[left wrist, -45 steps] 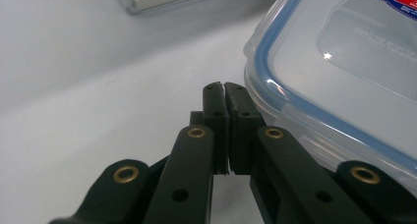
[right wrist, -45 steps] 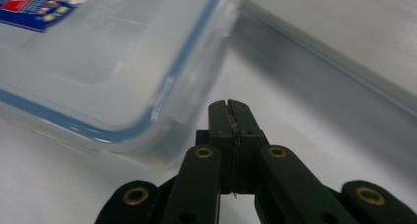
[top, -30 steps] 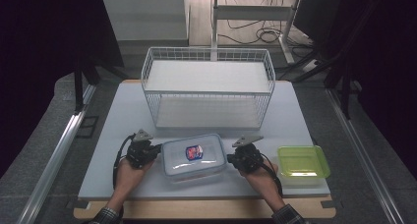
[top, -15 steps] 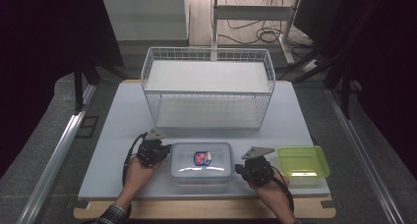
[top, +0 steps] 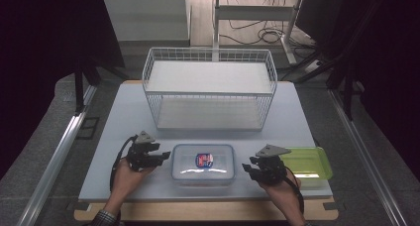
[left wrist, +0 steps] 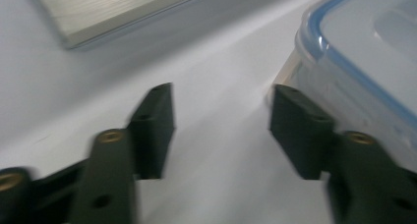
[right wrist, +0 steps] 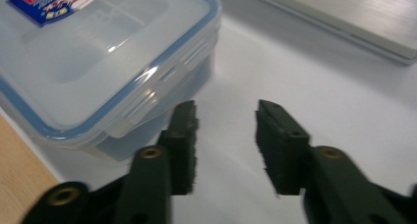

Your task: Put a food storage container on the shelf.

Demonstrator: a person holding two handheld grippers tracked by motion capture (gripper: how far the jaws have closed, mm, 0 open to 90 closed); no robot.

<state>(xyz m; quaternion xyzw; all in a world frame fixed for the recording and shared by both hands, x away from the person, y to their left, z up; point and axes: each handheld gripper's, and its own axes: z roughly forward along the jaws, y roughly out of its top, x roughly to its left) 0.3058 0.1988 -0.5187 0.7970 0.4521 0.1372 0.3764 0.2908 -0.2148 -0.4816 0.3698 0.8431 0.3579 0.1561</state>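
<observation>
At the near edge of a pale table (top: 124,112), a clear lidded container (top: 202,162) with a blue seal and a red-and-blue label rests between two hand-held grippers. The left gripper (top: 162,157) and right gripper (top: 246,169) have just let go, their jaws spread with nothing between them, each just beside an end of the container. A green-lidded box (top: 307,161) lies to the right, and farther back stands a white wire basket (top: 208,87).

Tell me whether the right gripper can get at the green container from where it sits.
Probably yes. The right gripper stands open with nothing between its jaws, and the green container lies right beside that hand on the table, nothing between them; it would have to turn away from the clear box.
</observation>
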